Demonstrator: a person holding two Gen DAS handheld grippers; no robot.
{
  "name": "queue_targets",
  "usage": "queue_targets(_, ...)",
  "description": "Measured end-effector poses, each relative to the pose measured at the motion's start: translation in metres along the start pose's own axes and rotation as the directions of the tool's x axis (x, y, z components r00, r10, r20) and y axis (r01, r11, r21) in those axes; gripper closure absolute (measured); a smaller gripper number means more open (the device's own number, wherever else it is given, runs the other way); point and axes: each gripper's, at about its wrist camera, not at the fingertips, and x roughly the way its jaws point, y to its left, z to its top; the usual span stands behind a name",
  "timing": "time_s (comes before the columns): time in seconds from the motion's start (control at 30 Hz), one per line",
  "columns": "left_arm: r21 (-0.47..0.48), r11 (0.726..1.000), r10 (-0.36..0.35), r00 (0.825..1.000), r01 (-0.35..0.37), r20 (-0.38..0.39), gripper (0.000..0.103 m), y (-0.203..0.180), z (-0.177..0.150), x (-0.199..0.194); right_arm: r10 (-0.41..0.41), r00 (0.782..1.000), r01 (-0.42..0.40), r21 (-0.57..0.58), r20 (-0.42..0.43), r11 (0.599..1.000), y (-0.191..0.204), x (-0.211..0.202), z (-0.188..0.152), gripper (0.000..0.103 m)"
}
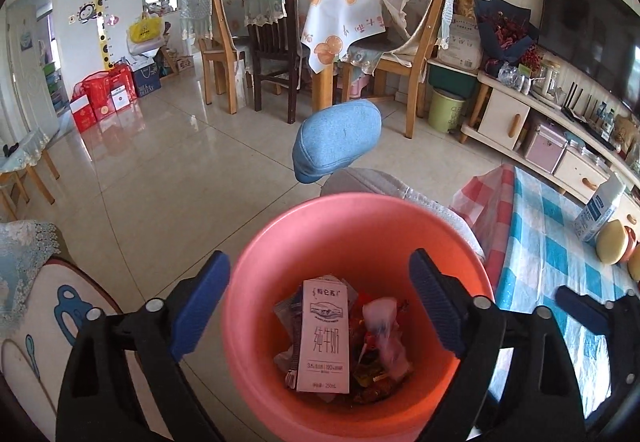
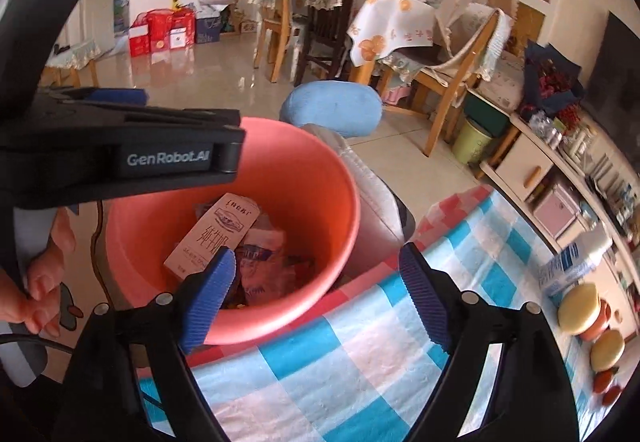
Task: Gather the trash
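Lying in bin (image 1: 256, 282) beneath open left tool (image 1: 320, 306): carton (image 1: 324, 334)

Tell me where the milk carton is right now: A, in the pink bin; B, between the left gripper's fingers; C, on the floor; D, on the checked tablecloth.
A: the milk carton lies on the wrappers inside the pink bin, clear of both open grippers.

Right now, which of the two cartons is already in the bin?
The pink milk carton lies inside the pink bin; the blue-and-white carton stands on the checked tablecloth.
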Motion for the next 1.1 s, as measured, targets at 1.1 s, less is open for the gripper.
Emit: queue_targets(1.1, 0.312, 0.947, -0.098, 0.993, 0.074, 0.064, 0.009, -0.13, -0.032, -0.042, -0.258, 0.966, 0.255, 0.316, -0.031, 0.914, -0.112, -0.122, -0.143, 0.013)
